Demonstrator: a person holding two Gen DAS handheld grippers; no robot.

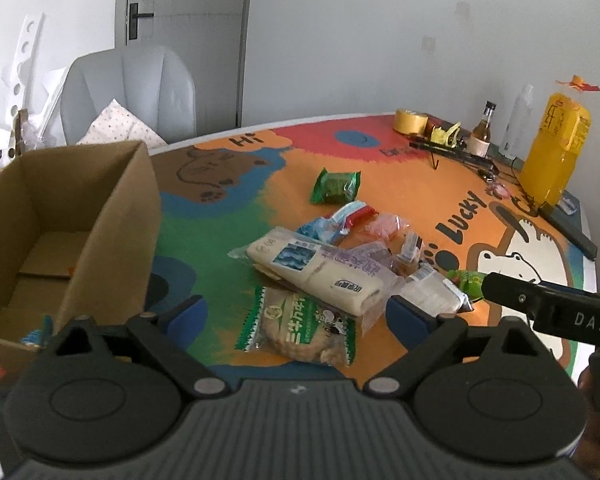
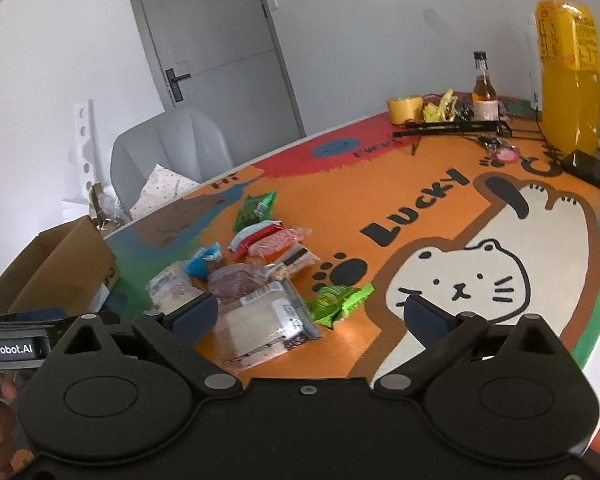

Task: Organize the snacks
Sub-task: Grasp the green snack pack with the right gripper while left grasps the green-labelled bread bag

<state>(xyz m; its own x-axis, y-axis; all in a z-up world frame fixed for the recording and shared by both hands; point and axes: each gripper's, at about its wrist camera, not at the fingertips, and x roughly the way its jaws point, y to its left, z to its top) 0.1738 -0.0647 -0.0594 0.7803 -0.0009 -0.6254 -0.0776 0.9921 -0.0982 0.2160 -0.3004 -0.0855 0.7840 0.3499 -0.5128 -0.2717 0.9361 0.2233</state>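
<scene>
Bench (image 1: 292, 168): snacks (image 1: 324, 264) piled centre, box (image 1: 80, 216) left. Left gripper (image 1: 296, 316) and right gripper (image 2: 312, 316) jaws apart, empty.

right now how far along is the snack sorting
Barely started. Done: nothing clearly; the cardboard box shows mostly bare floor, with something small and blue at its near corner I can't identify. In hand: nothing; the left tool and right tool are both open above the snack pile. Left: the whole pile, plus the dark green packet lying apart and the bright green packet.
</scene>
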